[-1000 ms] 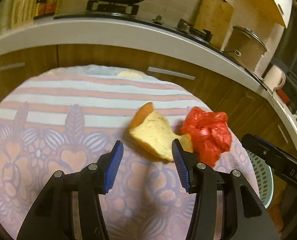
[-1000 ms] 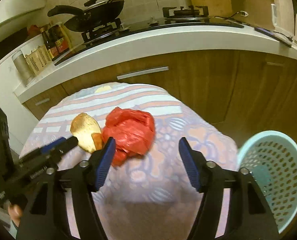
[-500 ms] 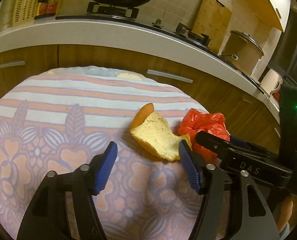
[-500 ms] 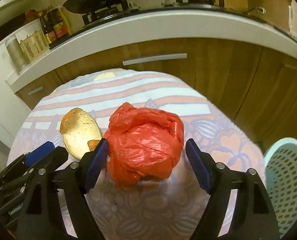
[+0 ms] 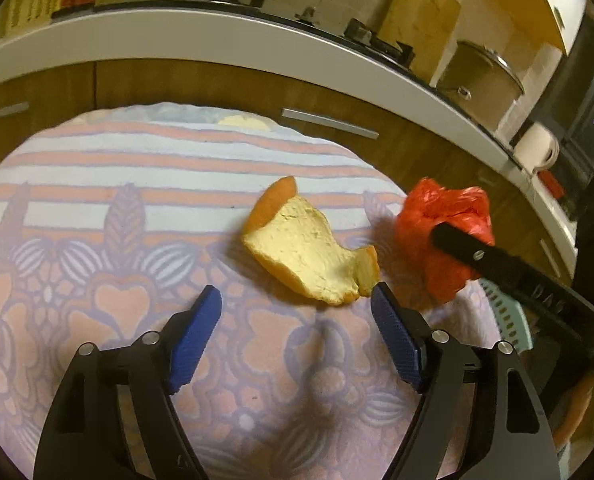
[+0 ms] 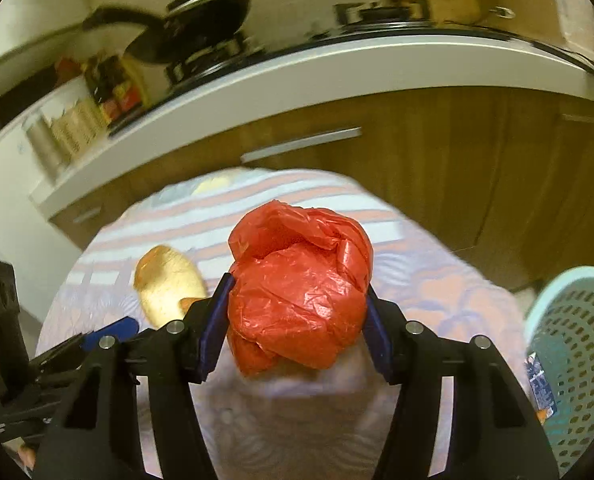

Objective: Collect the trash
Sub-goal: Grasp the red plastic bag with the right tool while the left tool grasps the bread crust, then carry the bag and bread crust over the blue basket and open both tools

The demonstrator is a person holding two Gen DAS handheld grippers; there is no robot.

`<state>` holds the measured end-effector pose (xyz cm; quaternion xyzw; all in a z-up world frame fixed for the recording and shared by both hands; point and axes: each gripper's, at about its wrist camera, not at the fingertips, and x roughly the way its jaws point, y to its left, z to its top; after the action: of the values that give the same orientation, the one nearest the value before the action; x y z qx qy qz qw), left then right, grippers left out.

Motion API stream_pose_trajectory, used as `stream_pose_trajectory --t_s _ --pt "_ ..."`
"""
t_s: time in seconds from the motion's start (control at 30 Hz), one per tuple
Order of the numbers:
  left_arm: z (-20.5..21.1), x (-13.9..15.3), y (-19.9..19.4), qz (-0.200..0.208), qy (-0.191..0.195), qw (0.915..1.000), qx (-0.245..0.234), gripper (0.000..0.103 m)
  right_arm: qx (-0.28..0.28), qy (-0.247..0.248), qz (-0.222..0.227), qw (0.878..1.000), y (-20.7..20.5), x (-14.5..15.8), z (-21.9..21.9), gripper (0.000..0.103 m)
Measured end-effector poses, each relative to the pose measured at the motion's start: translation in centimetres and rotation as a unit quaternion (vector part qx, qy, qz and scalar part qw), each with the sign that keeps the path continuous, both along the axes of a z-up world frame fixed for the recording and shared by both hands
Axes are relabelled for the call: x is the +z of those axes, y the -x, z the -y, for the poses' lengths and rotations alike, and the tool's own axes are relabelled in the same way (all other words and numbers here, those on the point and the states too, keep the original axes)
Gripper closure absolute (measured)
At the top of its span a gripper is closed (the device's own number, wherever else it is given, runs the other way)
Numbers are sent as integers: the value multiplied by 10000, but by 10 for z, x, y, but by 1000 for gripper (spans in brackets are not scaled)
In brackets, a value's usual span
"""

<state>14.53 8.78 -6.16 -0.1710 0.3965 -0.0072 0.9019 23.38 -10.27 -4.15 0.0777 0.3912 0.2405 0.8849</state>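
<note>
Trash bag, crumpled glossy red plastic, sits on the patterned tablecloth between the ribbed blue pads of the right gripper, whose jaws have just been closing and now press it on both sides. Peel, a curled orange rind with pithy pale inside, lies just ahead of the left gripper, whose jaws have just been opening and stand wide with nothing between them. Perforated pale-teal plastic basket stands off the table's right edge.
</note>
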Motion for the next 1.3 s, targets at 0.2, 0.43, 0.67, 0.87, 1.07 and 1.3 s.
stream_pose_trajectory --t_s 0.2,0.43,0.67,0.87,1.07,1.3 --pt "27 -2 -18 -287 -662 9971 -248 21 -107 -151 -81 9998 -4 -7 8 47" --pt "38 -3 -46 -483 -855 9951 -129 19 -103 -233 -101 9996 -3 -8 10 47" --pt "40 -2 -45 -340 -1396 9896 -111 53 -71 -156 1 9999 0 -7 7 47" --pt "18 7 -30 32 -734 9971 -185 78 -62 -140 189 9997 6 -3 8 47" --pt "20 14 -27 221 -498 9983 -216 80 -114 -173 310 9993 10 2 12 47" --pt "32 31 -21 428 -402 9976 -356 80 -250 -24 477 9985 19 10 26 47"
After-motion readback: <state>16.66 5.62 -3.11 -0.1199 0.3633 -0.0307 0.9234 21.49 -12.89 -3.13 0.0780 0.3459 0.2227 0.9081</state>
